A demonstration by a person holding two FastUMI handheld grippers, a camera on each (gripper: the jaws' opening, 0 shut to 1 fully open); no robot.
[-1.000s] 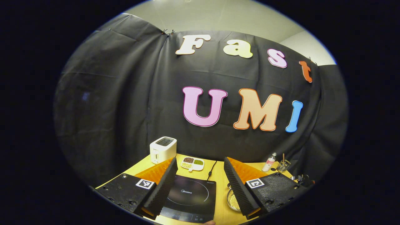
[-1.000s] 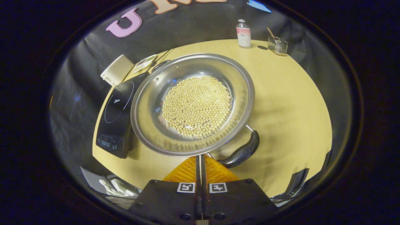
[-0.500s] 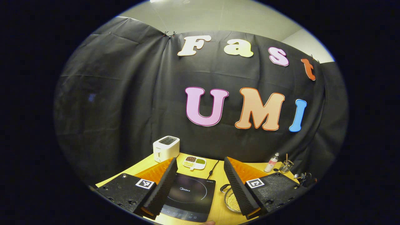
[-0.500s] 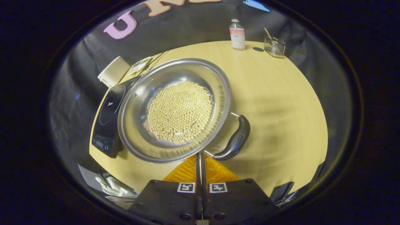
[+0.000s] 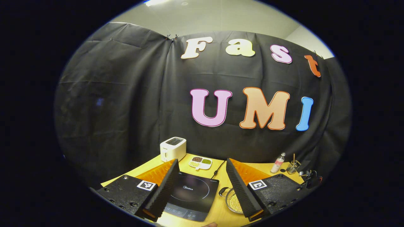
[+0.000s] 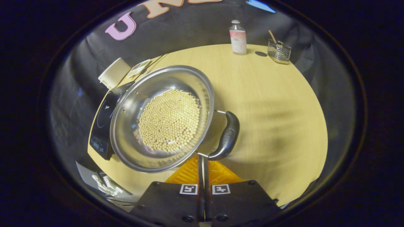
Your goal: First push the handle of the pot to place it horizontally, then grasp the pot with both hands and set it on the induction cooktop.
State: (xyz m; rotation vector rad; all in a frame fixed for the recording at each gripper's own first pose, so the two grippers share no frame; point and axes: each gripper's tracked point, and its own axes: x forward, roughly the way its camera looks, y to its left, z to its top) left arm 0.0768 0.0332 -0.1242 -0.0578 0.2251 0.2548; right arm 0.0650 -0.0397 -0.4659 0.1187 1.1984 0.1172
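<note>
Pale wooden desk (image 6: 268, 104) against the black cloth wall carries everything. At the left of the right gripper view lies the flat black induction cooktop (image 6: 105, 121), and overlapping its near edge in the picture sits the wide shiny steel pot (image 6: 162, 118), its bottom covered with small yellowish beans (image 6: 170, 119). Over the last second the pot's curved black handle (image 6: 228, 136) has swung from the lower right of the rim round to its right side, and the whole pot has slid leftward in the frame. The right claw (image 6: 203, 164), at bottom centre, is closed with its fingers pressed together, the tips right beside the handle's lower end. I judge the pushing step nearly finished.

In the left gripper view the left claw (image 5: 202, 186) hangs wide open and empty above the cooktop (image 5: 192, 197), with the pot (image 5: 232, 200) peeking out at lower right. It has drifted back slightly, so the two-handed lift has yet to begin.
</note>
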